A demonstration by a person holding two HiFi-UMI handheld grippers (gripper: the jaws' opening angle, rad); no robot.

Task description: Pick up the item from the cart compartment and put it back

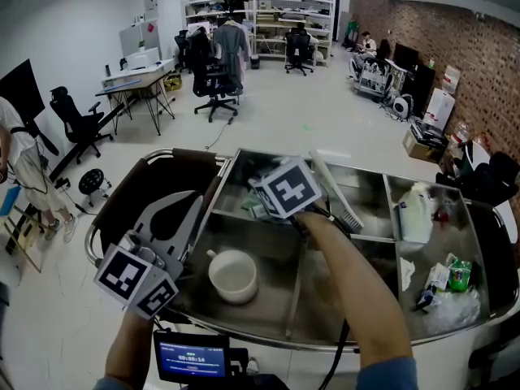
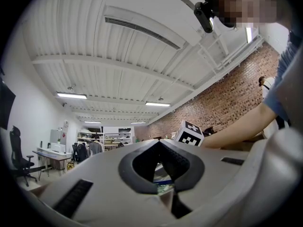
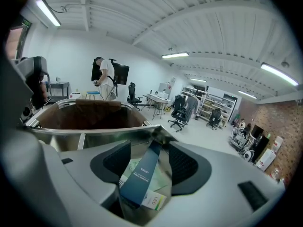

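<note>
Right gripper view: right tongs (image 3: 150, 148) gape wide around blue box (image 3: 140, 176) (inside cart (image 3: 71, 131)); left tongs (image 2: 159, 142) closed.

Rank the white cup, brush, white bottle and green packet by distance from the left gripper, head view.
1. white cup: just right of the left gripper, in the near compartment.
2. brush: centre, across the divider.
3. white bottle: right compartment.
4. green packet: far right.

Cup (image 1: 233, 276) in cart (image 1: 262, 239) front compartment (left one), bottle (image 1: 415, 212) far right
</note>
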